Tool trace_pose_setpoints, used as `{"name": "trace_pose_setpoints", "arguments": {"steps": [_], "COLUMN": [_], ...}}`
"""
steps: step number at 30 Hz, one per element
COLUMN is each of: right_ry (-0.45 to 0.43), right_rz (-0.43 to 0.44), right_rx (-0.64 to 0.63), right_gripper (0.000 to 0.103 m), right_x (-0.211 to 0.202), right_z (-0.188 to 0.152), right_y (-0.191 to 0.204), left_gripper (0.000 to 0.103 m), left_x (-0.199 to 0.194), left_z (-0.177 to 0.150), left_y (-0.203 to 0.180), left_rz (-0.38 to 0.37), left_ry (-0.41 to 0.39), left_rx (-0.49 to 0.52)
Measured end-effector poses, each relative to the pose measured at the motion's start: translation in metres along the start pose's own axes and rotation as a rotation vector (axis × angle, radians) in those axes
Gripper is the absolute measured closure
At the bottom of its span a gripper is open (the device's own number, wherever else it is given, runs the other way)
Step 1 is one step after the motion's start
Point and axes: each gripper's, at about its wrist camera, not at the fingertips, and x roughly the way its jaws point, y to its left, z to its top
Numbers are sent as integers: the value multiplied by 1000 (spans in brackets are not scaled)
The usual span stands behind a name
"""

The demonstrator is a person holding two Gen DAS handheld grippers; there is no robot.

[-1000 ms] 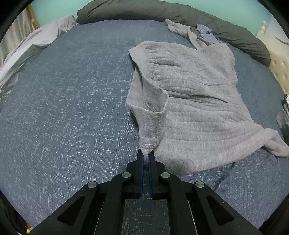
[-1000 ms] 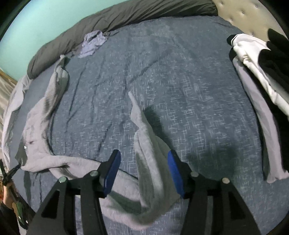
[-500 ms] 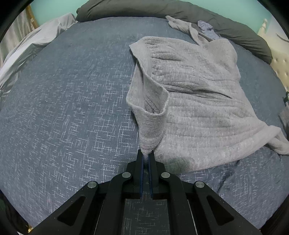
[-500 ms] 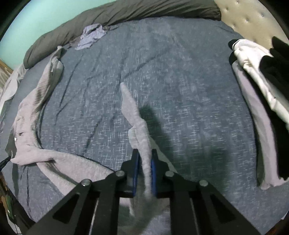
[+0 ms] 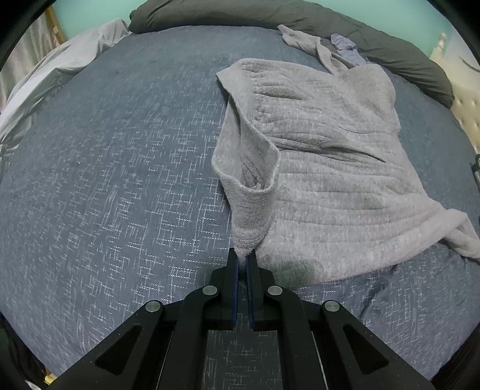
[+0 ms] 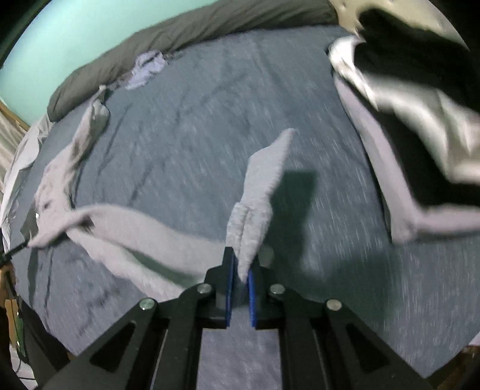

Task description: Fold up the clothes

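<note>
— Two claws are working on one garment; the left claw (image 5: 242,255) is pinching a corner of the grey sweater (image 5: 324,168), its blue pads pressed together on the knit; what is the right one doing?

— Its pads are clamping a sleeve of the same sweater; the right claw (image 6: 240,271) is sitting at six o'clock in its own view, and the sleeve (image 6: 261,192) is rising from it toward one o'clock, casting a dark shadow on the bed (image 6: 210,126).

— Where is the sweater lying?

— On the blue-grey bed cover; in the left wrist view the body is spreading from the centre out toward three o'clock, with the pinched corner lifting into a small open cone just above the claw; another sleeve (image 5: 303,42) is trailing toward twelve o'clock, reaching the dark grey duvet (image 5: 300,18) rolled along the far edge.

— Anything else lying about?

— A small pale blue cloth (image 6: 147,69) is sitting at eleven o'clock in the right wrist view, just beside the duvet; a heap of black and white clothes (image 6: 414,90) is lying at two o'clock, well apart from the sweater; a light grey sheet (image 5: 54,69) is bunching at ten o'clock in the left wrist view; the right wrist view is blurring, so finer detail is hard to tell.
</note>
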Motion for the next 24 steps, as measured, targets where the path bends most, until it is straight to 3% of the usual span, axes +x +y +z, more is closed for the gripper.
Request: {"name": "trace_pose_setpoints", "arguments": {"steps": [3,6,11,16,20,24], "right_ry": [38,17,-19,-54,-37,14], "right_rz": [5,-25,-77,-128,-82,-59], "right_rx": [21,28,40,51,45,-11], "right_gripper": [95,93,72,72,61,58], "right_x": [7,-3,-20,-37,-31,-8], "right_z": [-19,-21,-25,-28,-11,3], "right_y": [-11,-17,-25,-34,-27,0], "left_gripper": [99,99,99,99,99,99], "left_x": [0,-2,-3,0,2,2], "left_z": [-1,-2,-1,-2,-3,-4], "left_y": [-1,-3,-2,-2,-3,-5], "left_rz": [3,9,7,14,16,20], "left_ry": [3,1,2,9,11,13], "left_rx": [-2,10,13,17,11,17]}}
